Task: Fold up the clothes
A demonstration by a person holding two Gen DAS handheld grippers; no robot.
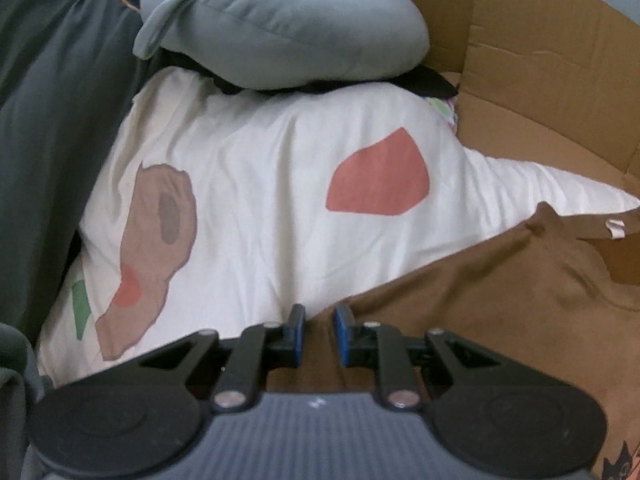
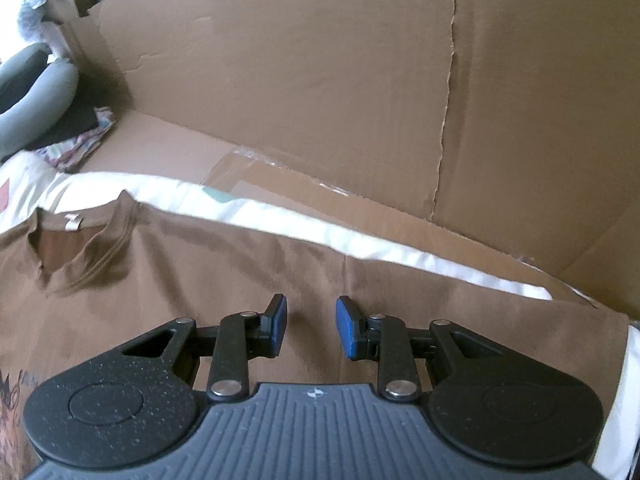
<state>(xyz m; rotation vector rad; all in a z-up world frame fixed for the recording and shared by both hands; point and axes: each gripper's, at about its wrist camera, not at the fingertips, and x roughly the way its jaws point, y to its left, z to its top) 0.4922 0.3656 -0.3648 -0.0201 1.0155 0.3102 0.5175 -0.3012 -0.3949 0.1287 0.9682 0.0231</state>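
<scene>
Brown fabric fills the near right of your left wrist view: the brown T-shirt (image 1: 500, 300) lies spread flat, its collar (image 1: 576, 228) with a small white label off to the far right. Your left claw (image 1: 320, 330) hangs just above the shirt's left edge, right where brown meets white, its blue pads a narrow gap apart and nothing between them. Under and beyond the shirt lies a white printed cloth (image 1: 260, 184) with a pink patch, a tan shape and a green stripe. Farther back a grey padded garment (image 1: 260, 28) curls over something black, and a dark green fabric (image 1: 44, 120) runs down the left side. Cardboard (image 1: 540, 60) rises at the far right.

Over to your right wrist view: the brown T-shirt (image 2: 280, 280) spreads across the whole near half, collar (image 2: 76, 252) up at the left with the white tag showing. Your right claw (image 2: 311, 330) sits low over the plain middle of the shirt, pads parted a bit wider than the other claw's, empty, no cloth pinched. Whether the tips touch the fabric, you cannot tell from here. A strip of the white printed cloth (image 2: 360, 248) peeks out along the shirt's far edge, running from left to right. Behind it stands a tall cardboard wall (image 2: 320, 80) with a vertical crease, and at the far left the grey padded garment (image 2: 36, 100) rests beside a crumpled patterned piece (image 2: 76, 148). A printed graphic (image 2: 12, 400) shows at the shirt's near left edge.
</scene>
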